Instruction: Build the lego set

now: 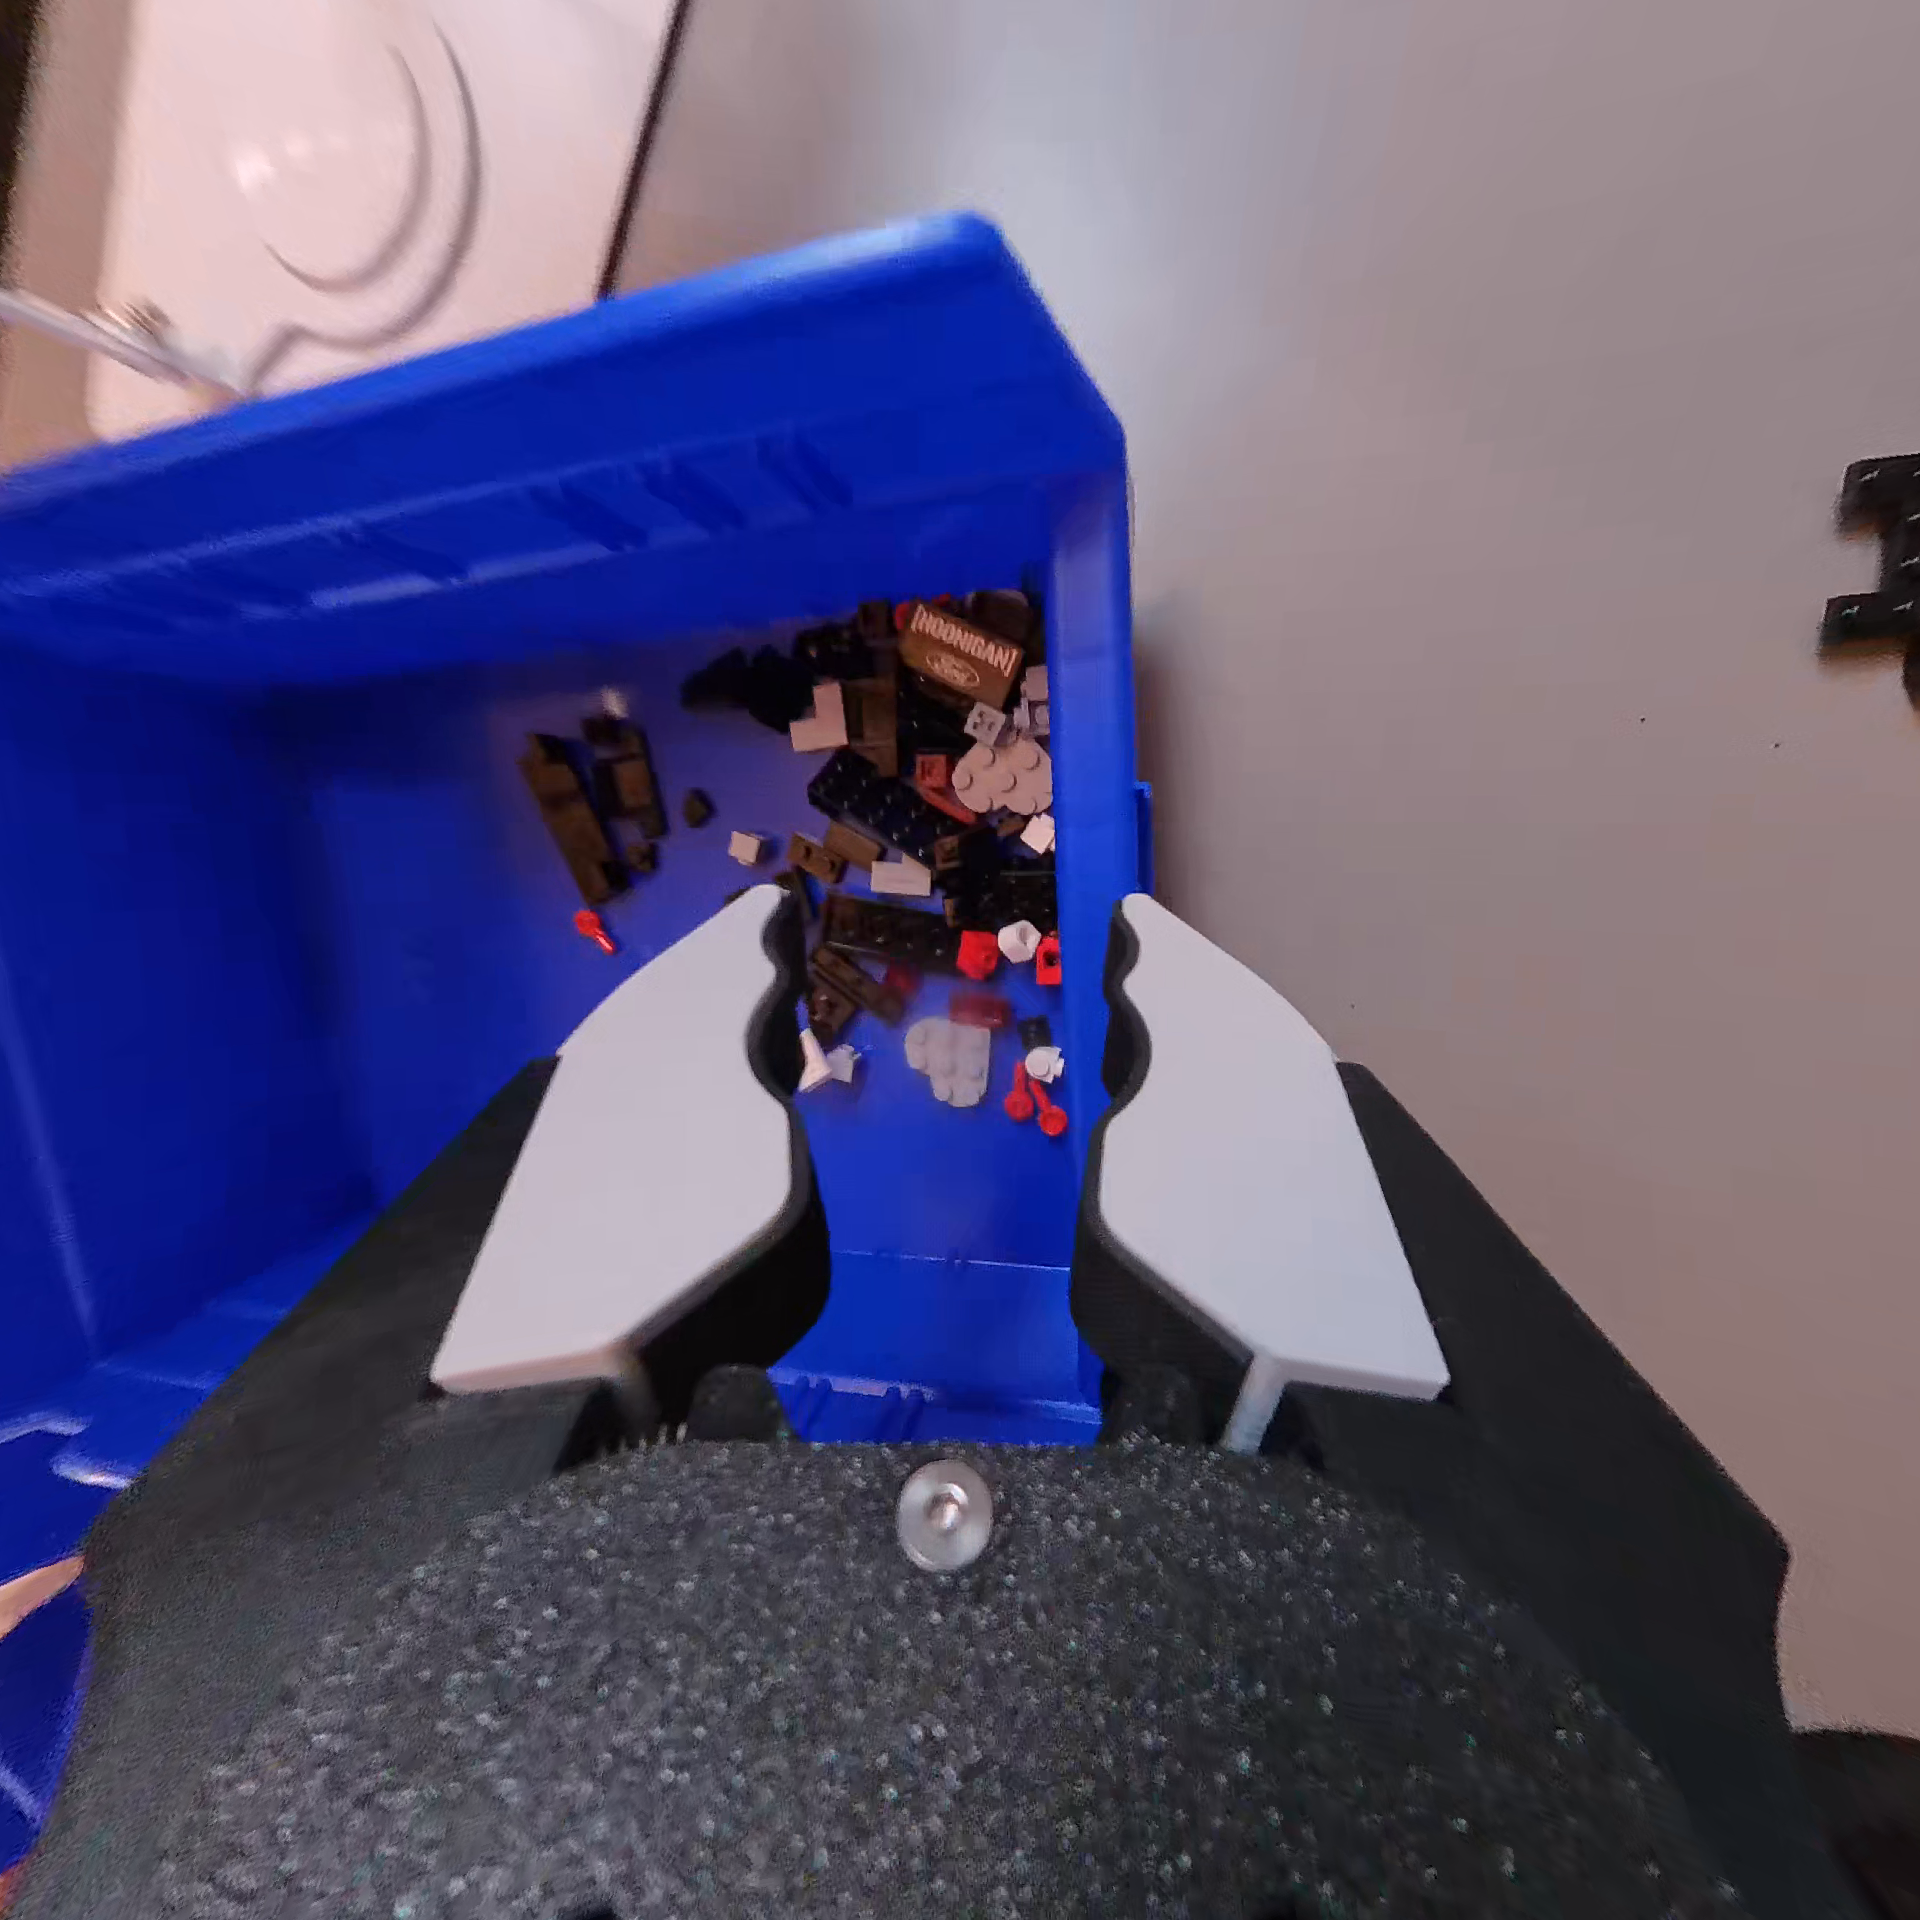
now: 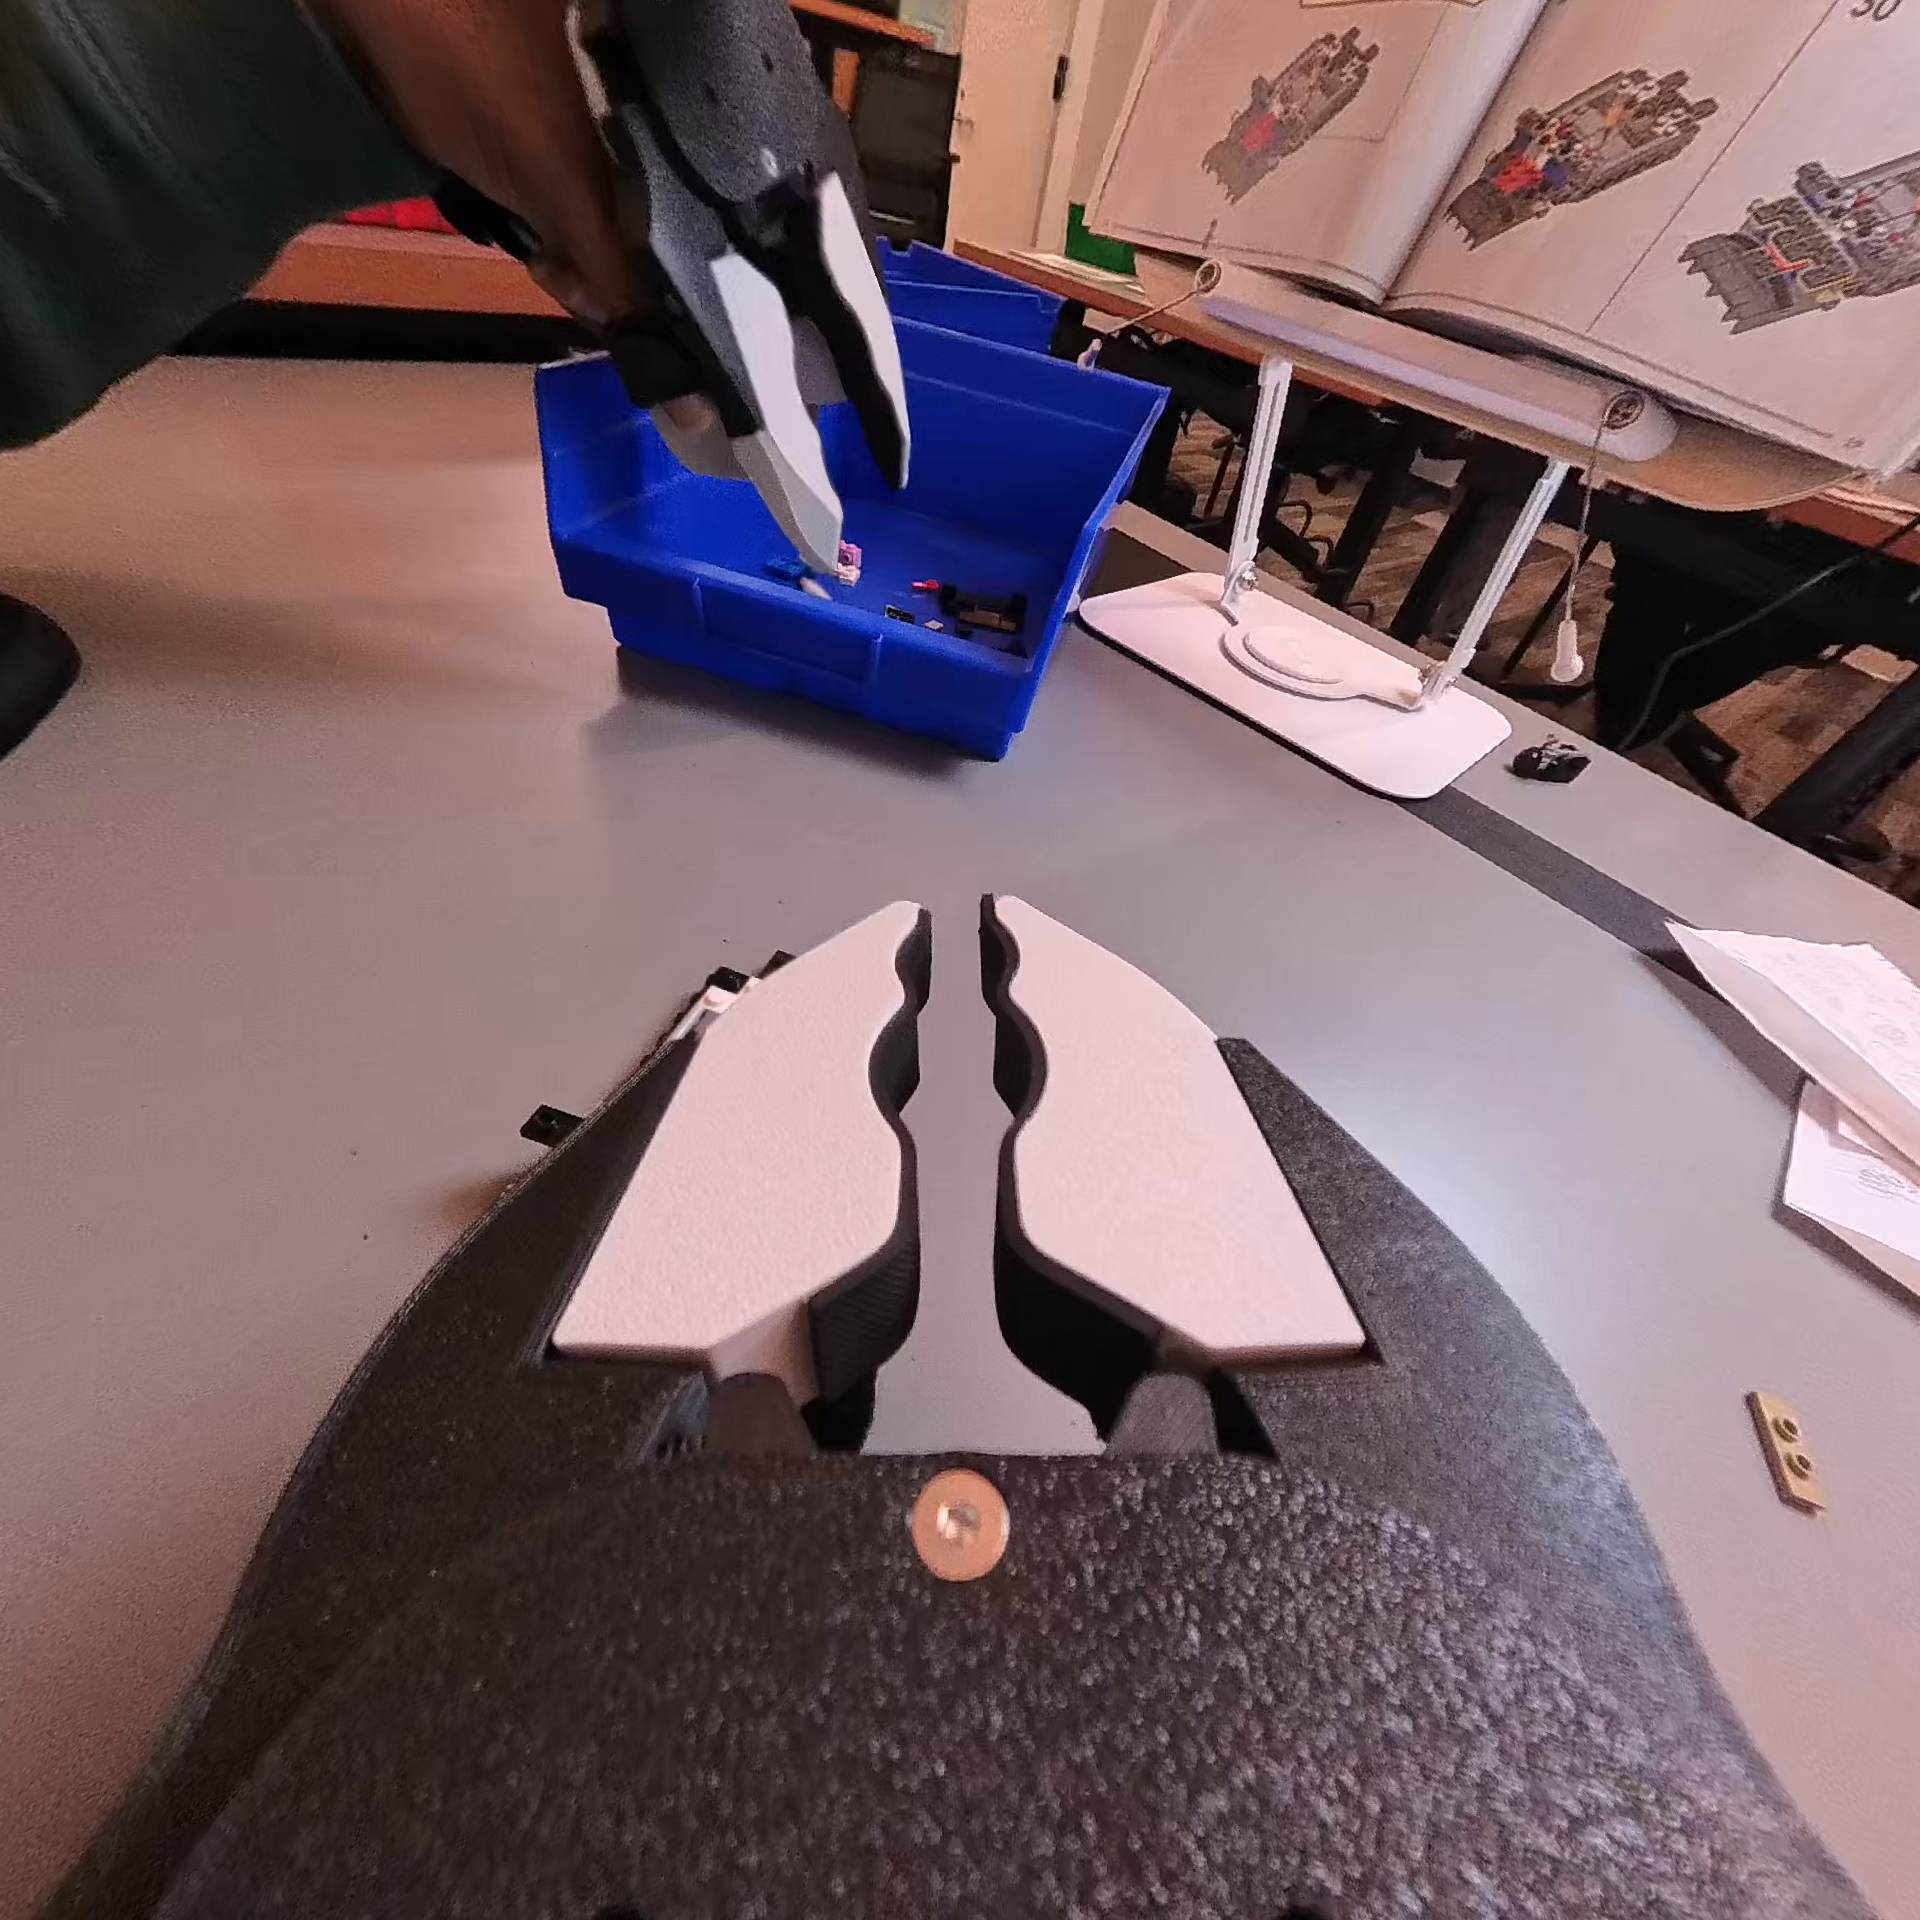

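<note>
Up close in the left wrist view: left gripper (image 1: 945, 904) with jaws spread wide, gripping nothing, astride the right wall of a blue bin (image 1: 520, 499), one finger inside and one outside. Hard to say whether the outer finger touches that wall. Just past the tips, on the bin floor, a heap of small building bricks (image 1: 914, 790), mostly black with a few white and red, crowded into the far right corner. To the right, bare grey table (image 1: 1455, 727) and a black studded piece (image 1: 1881, 561) at the picture's edge. Behind the bin, only the blurred white base of a stand.

From the right wrist view, the wider scene: same left gripper (image 2: 868, 520) held by a person's hand (image 2: 499, 135), pointing down into the bin (image 2: 790, 644) on the far side of the table (image 2: 416, 831). Visible only here: pink and blue bits beside the lower fingertip, more blue bins behind, a white book stand (image 2: 1299, 665) to the right with an open instruction booklet (image 2: 1558, 156) on it, loose papers (image 2: 1849, 1039) at the right edge, and a small tan plate (image 2: 1785, 1449) near right.

Nearest the camera: right gripper (image 2: 956, 904) low over the table, well apart from the bin, jaws a narrow slit apart with nothing between. Two tiny black pieces (image 2: 545, 1122) just left of it
</note>
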Available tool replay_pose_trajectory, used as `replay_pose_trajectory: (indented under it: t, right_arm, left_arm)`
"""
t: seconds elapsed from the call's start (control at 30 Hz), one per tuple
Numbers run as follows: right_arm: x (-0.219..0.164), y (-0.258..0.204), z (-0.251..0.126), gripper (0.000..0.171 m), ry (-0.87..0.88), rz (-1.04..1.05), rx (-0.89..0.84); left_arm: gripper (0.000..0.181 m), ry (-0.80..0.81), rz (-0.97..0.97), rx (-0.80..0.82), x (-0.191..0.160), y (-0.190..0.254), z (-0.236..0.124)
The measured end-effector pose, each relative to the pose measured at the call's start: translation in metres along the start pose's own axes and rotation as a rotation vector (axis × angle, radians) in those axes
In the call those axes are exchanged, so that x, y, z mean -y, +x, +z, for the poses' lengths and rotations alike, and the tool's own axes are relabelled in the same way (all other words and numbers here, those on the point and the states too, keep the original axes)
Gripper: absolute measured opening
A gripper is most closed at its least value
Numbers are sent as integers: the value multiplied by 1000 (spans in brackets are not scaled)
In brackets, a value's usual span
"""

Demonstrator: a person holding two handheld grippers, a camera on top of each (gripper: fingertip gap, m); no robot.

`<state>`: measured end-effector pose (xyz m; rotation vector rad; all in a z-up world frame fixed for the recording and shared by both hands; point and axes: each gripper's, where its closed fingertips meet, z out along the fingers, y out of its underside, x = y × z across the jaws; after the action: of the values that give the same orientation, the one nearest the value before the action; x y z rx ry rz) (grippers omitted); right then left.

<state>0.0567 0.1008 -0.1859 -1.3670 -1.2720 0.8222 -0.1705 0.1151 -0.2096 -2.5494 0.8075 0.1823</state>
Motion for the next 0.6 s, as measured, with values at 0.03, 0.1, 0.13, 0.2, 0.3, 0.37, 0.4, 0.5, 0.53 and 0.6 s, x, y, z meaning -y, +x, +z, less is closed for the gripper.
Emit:
replay_pose_trajectory:
  t: [0.03, 0.1, 0.13, 0.2, 0.3, 0.37, 0.4, 0.5, 0.53, 0.6]
  right_arm:
    - [-1, 0, 1, 9, -4, 1, -1]
    - [-3, -1, 2, 9, -10, 9, 6]
    - [-4, -2, 3, 9, -12, 10, 11]
    - [-5, -3, 5, 10, -21, 16, 14]
    - [-1, 0, 13, 21, -20, 34, 4]
    - [6, 8, 23, 30, -15, 23, -20]
    - [11, 12, 29, 31, 0, 12, -30]
    - [35, 25, 52, 0, 49, -36, -50]
    - [46, 32, 62, 0, 68, -49, -76]
    - [66, 47, 88, 0, 67, -81, -111]
  left_arm:
    - [51, 22, 26, 23, 2, 2, -3]
    - [43, 94, 85, 48, 8, 12, -9]
    - [35, 152, 105, 41, 13, 22, -13]
    - [16, 335, 131, 40, 29, 42, -23]
    - [0, 716, 71, 61, 51, 67, -55]
    - [0, 928, -25, 39, 55, 75, -77]
    - [0, 1006, -69, 27, 55, 76, -84]
    - [0, 1095, -147, 36, 51, 68, -90]
    - [4, 1101, -156, 54, 51, 63, -91]
    - [6, 1111, -187, 42, 51, 61, -92]
